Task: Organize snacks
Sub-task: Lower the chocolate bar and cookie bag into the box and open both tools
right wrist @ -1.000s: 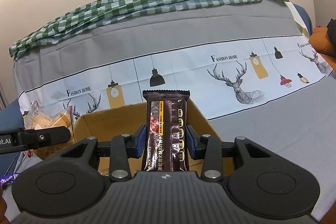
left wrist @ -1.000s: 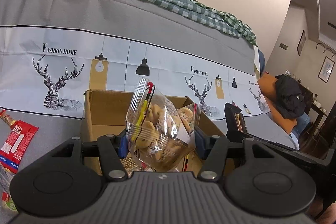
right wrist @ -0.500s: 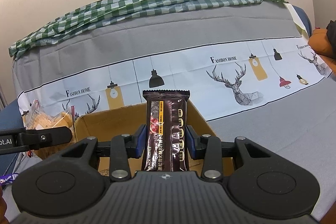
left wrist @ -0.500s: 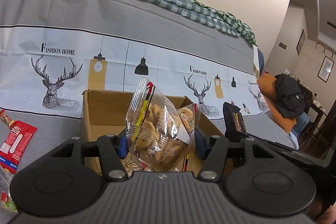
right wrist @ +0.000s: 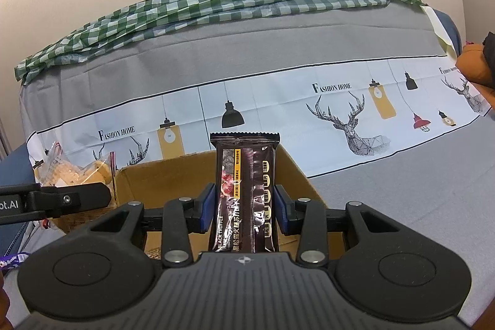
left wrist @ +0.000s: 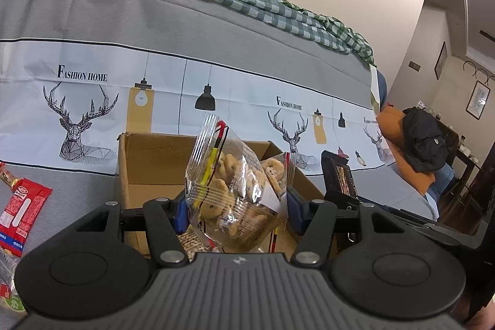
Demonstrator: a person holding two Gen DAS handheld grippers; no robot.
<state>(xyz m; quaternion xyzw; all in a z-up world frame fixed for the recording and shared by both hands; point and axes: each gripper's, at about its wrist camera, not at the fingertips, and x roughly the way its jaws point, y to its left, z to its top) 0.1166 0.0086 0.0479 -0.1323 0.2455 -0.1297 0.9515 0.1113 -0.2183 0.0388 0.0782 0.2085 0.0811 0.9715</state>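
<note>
Red snack packet lies at 9 o'clock on the grey cloth, clear of the cardboard box. L gripper pinches a clear cookie bag over the box: light, crinkly, slippery, cookies fragile, so hold at mid-body w/ gentle squeeze. R gripper is clamped on a dark truffle bar, stiffer, at 12 above the box. Box walls close on both sides; open room is straight down.

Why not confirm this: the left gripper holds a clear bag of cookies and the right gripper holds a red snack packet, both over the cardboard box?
One error: the right gripper holds a dark brown wrapped bar, not a red packet, as the right wrist view shows. The left gripper does hold the clear bag of cookies, over the cardboard box.
</note>
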